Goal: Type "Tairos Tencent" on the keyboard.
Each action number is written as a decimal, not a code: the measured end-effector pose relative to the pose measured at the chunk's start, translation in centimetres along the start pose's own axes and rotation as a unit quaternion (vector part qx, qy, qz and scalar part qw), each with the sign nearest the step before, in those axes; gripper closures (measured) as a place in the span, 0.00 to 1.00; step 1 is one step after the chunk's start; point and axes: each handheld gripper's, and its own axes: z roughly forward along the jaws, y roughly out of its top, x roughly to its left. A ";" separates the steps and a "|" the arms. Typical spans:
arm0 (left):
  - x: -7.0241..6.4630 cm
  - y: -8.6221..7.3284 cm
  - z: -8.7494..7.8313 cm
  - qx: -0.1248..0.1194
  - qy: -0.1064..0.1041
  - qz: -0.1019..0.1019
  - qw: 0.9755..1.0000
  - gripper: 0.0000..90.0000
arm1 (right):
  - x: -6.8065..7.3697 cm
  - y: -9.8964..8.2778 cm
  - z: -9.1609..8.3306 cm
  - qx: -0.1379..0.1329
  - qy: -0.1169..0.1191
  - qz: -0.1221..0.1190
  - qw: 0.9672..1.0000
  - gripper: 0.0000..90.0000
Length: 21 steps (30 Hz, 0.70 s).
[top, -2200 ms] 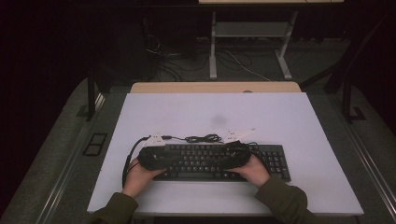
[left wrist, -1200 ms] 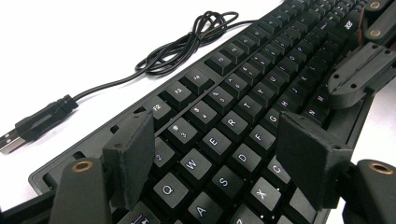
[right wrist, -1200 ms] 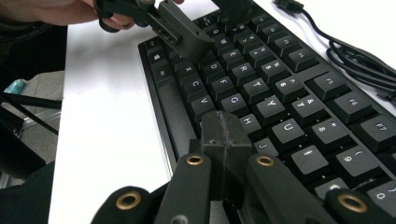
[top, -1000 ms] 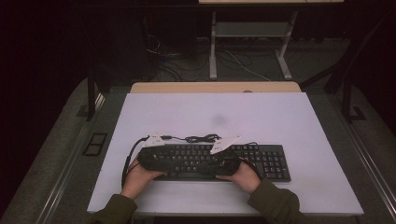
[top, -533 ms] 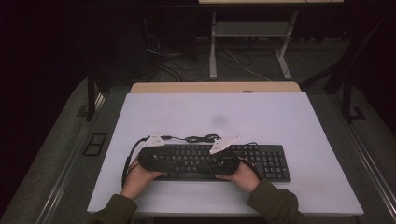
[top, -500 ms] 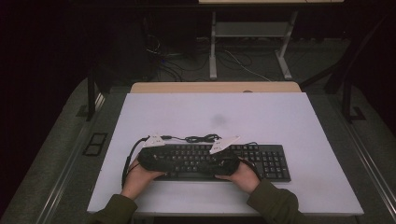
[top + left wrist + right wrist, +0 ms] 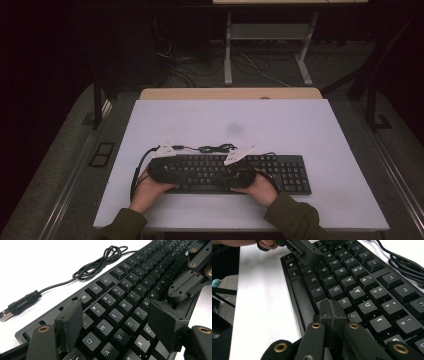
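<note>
A black keyboard (image 7: 285, 172) lies on the white table (image 7: 225, 120), near its front edge. My left gripper (image 7: 192, 174) hovers over its left half. Its jaws stand open above the number and QWE keys (image 7: 115, 312) with nothing between them. My right gripper (image 7: 229, 178) is over the middle of the keyboard with its jaws shut and empty. The tips (image 7: 332, 308) are low over the keys beside H and J; contact cannot be told. The two grippers point toward each other. The keyboard's cable (image 7: 100, 262) lies coiled behind it and ends in a loose USB plug (image 7: 20, 305).
Bare white table stretches behind and to the right of the keyboard. A wooden table edge (image 7: 230, 93) adjoins the far side. Beyond it are dark floor, cables and a metal frame (image 7: 270, 35). Both of the person's hands rest at the table's front edge.
The right hand and its gripper have shifted left along the keyboard, closer to the left gripper. Over the last second nothing has visibly moved.
</note>
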 end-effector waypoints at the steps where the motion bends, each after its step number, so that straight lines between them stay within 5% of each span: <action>1: 0.0 0.0 0.0 0.000 0.000 0.000 1.000 0.31 | 0.0 0.1 -0.1 -0.001 -0.001 -0.002 1.000 0.99; 9: 0.0 0.0 0.0 -0.001 -0.001 0.000 1.000 0.31 | -0.2 0.2 -0.5 -0.011 0.000 0.000 1.000 0.93; 21: -0.1 0.0 0.0 -0.003 -0.002 -0.001 1.000 0.31 | -0.9 0.0 -1.2 -0.034 -0.006 0.009 0.999 0.55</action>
